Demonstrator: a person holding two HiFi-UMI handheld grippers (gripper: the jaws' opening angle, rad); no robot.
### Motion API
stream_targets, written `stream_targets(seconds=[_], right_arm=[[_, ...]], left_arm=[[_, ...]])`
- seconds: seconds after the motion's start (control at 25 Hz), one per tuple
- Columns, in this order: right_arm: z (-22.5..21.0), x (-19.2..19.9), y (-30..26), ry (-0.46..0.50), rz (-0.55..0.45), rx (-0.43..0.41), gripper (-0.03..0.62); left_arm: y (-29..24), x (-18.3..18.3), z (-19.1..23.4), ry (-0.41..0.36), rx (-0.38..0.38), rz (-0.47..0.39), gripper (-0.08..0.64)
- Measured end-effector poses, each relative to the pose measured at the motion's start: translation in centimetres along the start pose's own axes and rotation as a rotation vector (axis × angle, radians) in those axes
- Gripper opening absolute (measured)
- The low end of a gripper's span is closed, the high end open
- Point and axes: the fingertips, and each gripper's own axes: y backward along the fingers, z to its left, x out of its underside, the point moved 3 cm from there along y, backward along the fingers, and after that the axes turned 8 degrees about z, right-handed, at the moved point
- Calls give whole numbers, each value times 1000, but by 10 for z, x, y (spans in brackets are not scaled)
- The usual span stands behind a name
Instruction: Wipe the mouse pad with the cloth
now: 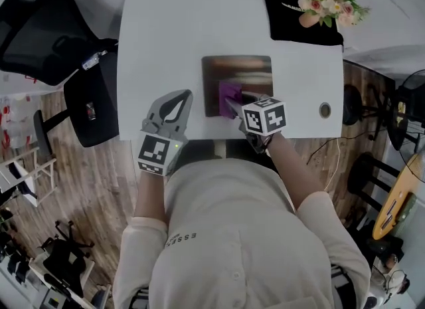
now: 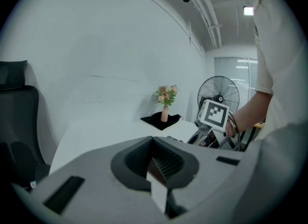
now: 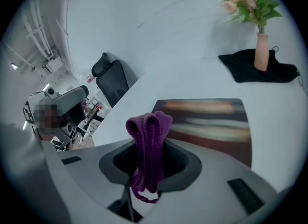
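Observation:
A dark brown mouse pad (image 1: 242,75) lies in the middle of the white table (image 1: 159,42). My right gripper (image 1: 232,106) is shut on a folded purple cloth (image 1: 230,92), which sits at the pad's near edge. In the right gripper view the cloth (image 3: 148,138) sticks up from between the jaws, with the mouse pad (image 3: 211,122) just beyond. My left gripper (image 1: 175,107) hovers over the table's near edge, left of the pad. Its jaws (image 2: 159,167) are closed together and hold nothing.
A vase of flowers (image 1: 329,2) stands on a black cloth (image 1: 289,18) at the table's far right corner. A round cable grommet (image 1: 325,109) sits near the right edge. A black office chair (image 1: 60,42) stands to the left, and a fan (image 2: 219,93) to the right.

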Motion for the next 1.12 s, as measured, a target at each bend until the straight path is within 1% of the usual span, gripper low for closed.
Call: stream_targets(seconds=[0.2, 0.4, 0.52, 0.68, 0.92, 1.12], right_arm=[[31, 6, -28, 0, 48, -43, 117], [44, 18, -43, -3, 90, -59, 118], [40, 19, -48, -4, 102, -63, 117], [28, 18, -46, 11, 123, -57, 117], [12, 21, -39, 11, 137, -76, 117], [-7, 26, -26, 25, 140, -62, 115]], left_arm=[[13, 13, 20, 10, 4, 4, 2], [19, 21, 25, 19, 12, 7, 2], [19, 23, 23, 20, 9, 12, 0], [15, 18, 16, 3, -16, 24, 2], [2, 9, -2, 1, -25, 27, 0], [-12, 2, -19, 6, -28, 34, 1]])
